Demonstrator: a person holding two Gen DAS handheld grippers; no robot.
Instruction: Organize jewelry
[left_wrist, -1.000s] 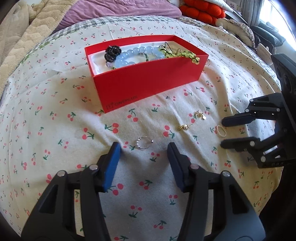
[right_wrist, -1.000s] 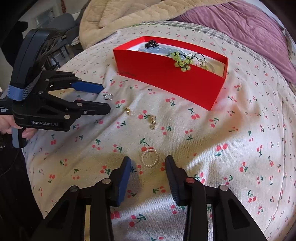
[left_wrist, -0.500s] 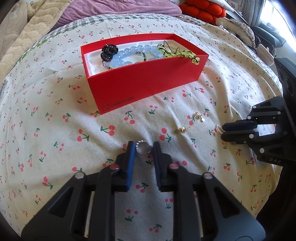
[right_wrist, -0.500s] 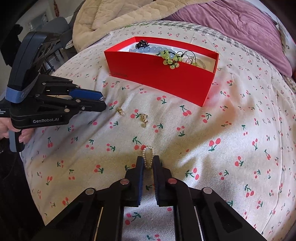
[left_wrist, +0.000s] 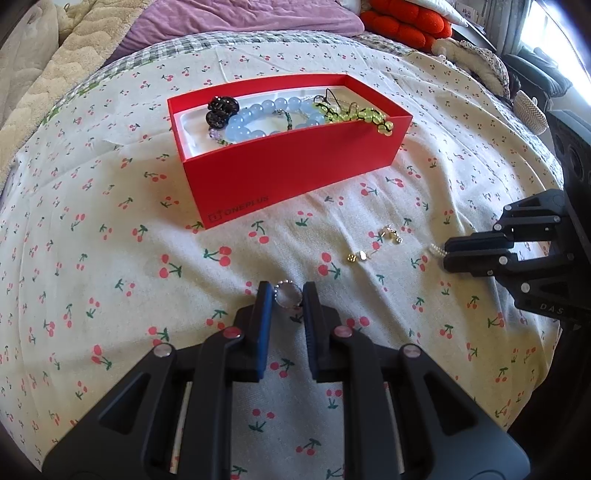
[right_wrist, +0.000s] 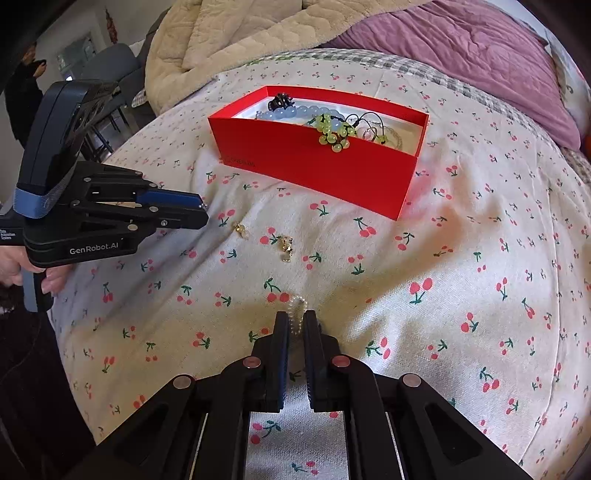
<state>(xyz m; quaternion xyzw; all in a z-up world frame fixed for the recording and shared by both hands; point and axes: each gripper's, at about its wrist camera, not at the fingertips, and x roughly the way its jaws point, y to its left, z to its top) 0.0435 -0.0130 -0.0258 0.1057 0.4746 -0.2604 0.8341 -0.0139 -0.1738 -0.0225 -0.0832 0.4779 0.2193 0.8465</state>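
Both grippers clamped on small pieces, ready to carry them to the box.

The left gripper (left_wrist: 287, 293) has its jaws closed on the silver ring (left_wrist: 287, 294); the right gripper (right_wrist: 296, 320) pinches the pearl ring (right_wrist: 297, 312), both low over the bedspread (left_wrist: 110, 258). Next likely calls for lifting each clear and releasing over the red box (left_wrist: 291, 166) at the far side.

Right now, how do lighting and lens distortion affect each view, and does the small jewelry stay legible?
Left wrist view: window glare blows out the top right corner, fisheye bends the red box, and the silver ring between the left gripper stays sharp. Right wrist view: sun throws a red glow beside the box, and the pearl ring in the right gripper stays legible.
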